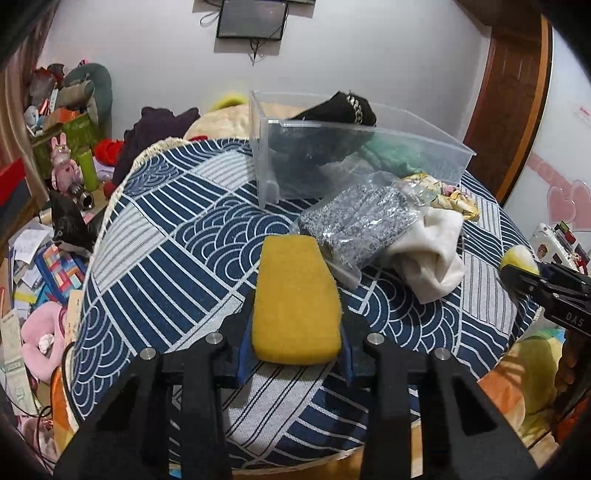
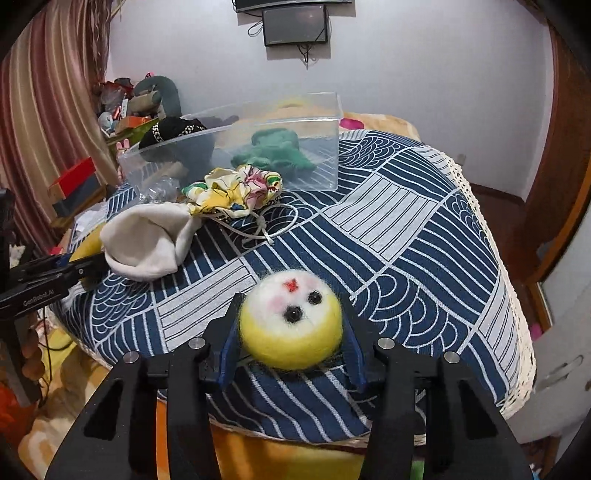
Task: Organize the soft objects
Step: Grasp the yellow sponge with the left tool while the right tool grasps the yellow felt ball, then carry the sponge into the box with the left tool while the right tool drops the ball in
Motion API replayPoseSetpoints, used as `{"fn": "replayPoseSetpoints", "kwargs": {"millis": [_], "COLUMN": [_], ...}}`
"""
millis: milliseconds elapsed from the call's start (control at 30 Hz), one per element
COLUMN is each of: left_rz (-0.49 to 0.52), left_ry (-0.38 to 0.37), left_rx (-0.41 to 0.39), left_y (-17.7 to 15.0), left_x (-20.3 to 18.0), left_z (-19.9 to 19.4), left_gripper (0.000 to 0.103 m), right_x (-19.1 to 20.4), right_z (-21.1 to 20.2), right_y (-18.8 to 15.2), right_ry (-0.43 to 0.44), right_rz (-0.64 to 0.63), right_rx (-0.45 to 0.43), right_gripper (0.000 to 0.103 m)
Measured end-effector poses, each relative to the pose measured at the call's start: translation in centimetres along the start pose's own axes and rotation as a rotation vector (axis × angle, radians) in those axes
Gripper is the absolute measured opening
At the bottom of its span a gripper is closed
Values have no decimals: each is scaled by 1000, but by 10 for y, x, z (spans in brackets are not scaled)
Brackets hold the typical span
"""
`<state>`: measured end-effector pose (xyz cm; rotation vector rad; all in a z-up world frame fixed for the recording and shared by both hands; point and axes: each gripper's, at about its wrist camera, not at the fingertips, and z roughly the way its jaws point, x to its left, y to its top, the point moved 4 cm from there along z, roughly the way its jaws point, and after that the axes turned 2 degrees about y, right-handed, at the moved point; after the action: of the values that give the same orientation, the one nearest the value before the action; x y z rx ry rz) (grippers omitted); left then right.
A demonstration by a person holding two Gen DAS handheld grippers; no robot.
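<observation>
My left gripper (image 1: 295,325) is shut on a yellow sponge (image 1: 295,302) above the round table's blue patterned cloth (image 1: 177,236). My right gripper (image 2: 290,332) is shut on a yellow and white felt ball with a face (image 2: 290,321); it also shows at the right edge of the left wrist view (image 1: 519,260). A clear plastic bin (image 1: 332,158) (image 2: 258,147) at the back of the table holds a black item (image 1: 340,110) and a green knit item (image 2: 277,151). On the cloth lie a grey bagged item (image 1: 354,225), a white cloth (image 1: 432,254) (image 2: 147,243) and a floral pouch (image 2: 236,192).
A white cord (image 2: 273,225) lies by the floral pouch. Cluttered shelves and toys (image 1: 66,147) stand to the left, with papers on the floor (image 1: 22,258). A wooden door (image 1: 509,92) is at the right. A screen (image 2: 295,24) hangs on the back wall.
</observation>
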<state>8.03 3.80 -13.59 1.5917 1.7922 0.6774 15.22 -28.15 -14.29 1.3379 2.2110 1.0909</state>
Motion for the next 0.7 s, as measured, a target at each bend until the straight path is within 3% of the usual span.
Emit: {"fn": "replayPoseSetpoints", "kwargs": {"millis": [333, 700], "left_rz": [-2, 18], "left_ry": [12, -4], "left_rx": [-78, -188], "left_y": [23, 66], "left_x": [3, -7], "left_z": [-22, -44], "left_gripper": [36, 36], "right_x": [5, 10], "right_z": [-19, -40], "right_y": [22, 71], "right_ry": [-27, -45], "right_rz": [-41, -82], "right_rx": [-89, -213], "right_gripper": [43, 43]}}
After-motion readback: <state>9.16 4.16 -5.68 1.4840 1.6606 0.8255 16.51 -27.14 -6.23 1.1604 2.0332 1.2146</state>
